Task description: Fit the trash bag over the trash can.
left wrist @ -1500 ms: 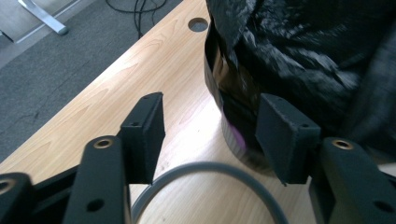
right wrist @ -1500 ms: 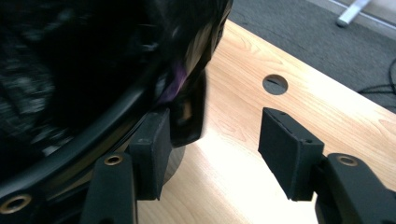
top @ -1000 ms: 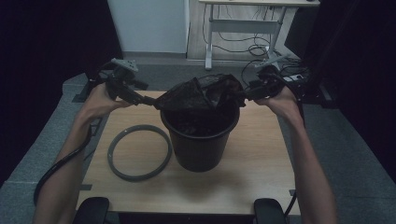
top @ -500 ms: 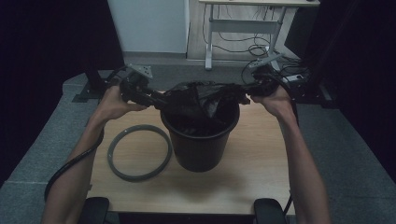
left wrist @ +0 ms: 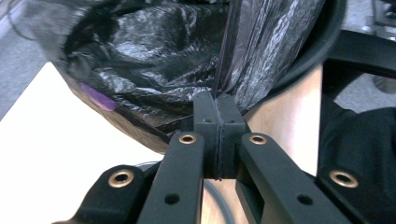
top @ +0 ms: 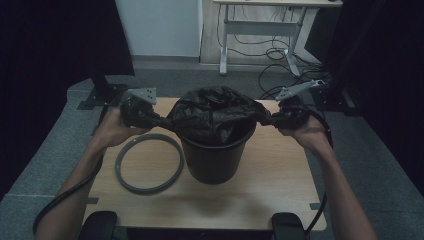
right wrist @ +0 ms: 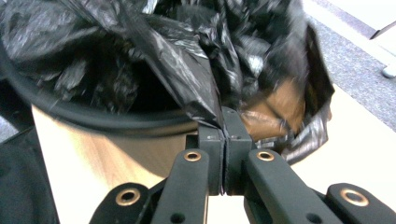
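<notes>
A black bin (top: pixel 214 161) stands in the middle of the wooden table (top: pixel 270 190). A black plastic bag (top: pixel 215 114) is stretched over its mouth, its middle sagging inside. My left gripper (top: pixel 161 120) pinches the bag's left edge (left wrist: pixel 243 60) and its jaws have just closed on the film. On the other side my right gripper (top: pixel 266 120) is shut on the bag's right edge (right wrist: pixel 187 79), its jaws also freshly closed. Both gripped edges are pulled outward past the bin's rim (right wrist: pixel 93 119).
A grey ring (top: pixel 149 163) lies flat on the table left of the bin. Cables trail from both grippers toward the table's front. A white desk (top: pixel 270 20) with loose cables stands on the floor beyond. Dark curtains hang at both sides.
Both hands have come lower and nearer, and both grippers went from apart to clamped on the bag's edges. The bag now lies lower over the bin's mouth.
</notes>
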A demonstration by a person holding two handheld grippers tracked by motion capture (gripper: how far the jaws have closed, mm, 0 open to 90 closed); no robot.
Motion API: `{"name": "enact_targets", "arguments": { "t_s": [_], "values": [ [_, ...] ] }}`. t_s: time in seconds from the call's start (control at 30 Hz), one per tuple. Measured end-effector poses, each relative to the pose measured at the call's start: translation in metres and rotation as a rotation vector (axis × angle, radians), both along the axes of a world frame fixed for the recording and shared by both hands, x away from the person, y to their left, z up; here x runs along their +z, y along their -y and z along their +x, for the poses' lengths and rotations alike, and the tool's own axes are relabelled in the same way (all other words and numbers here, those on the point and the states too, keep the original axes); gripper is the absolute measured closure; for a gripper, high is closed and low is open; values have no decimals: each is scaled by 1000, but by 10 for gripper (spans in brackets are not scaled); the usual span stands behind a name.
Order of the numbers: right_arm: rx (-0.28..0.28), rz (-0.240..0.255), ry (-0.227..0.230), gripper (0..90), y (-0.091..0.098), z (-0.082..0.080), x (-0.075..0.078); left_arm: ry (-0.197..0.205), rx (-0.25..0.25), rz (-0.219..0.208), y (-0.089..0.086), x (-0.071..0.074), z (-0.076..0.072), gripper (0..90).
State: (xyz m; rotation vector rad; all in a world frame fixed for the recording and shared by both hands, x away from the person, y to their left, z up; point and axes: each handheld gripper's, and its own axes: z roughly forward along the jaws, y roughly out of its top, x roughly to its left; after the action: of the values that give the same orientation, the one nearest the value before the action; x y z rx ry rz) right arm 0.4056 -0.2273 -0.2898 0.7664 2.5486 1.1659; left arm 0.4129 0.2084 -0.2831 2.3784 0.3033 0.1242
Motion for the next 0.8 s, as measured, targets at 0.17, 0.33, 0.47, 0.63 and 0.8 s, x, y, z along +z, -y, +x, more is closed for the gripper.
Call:
{"name": "enact_targets", "arguments": {
  "t_s": [0.17, 0.33, 0.47, 0.63, 0.8],
  "values": [
    [21, -6, -18, 880, -1, -11, -13, -30, -16, -30, -3, -18, -1, 889],
    [48, -2, -40, 880, -7, -16, -27, -62, -26, -55, -5, -33, 0, 891],
    [80, 3, -51, 882, -15, -19, -32, -71, -40, -43, 0, -42, -1, 891],
    [115, 5, -73, 882, -26, -23, -42, -80, -51, -26, 9, -54, 0, 892],
    [119, -1, -91, 884, -32, -22, -55, -86, -58, -19, 15, -63, 1, 892]
  ]
}}
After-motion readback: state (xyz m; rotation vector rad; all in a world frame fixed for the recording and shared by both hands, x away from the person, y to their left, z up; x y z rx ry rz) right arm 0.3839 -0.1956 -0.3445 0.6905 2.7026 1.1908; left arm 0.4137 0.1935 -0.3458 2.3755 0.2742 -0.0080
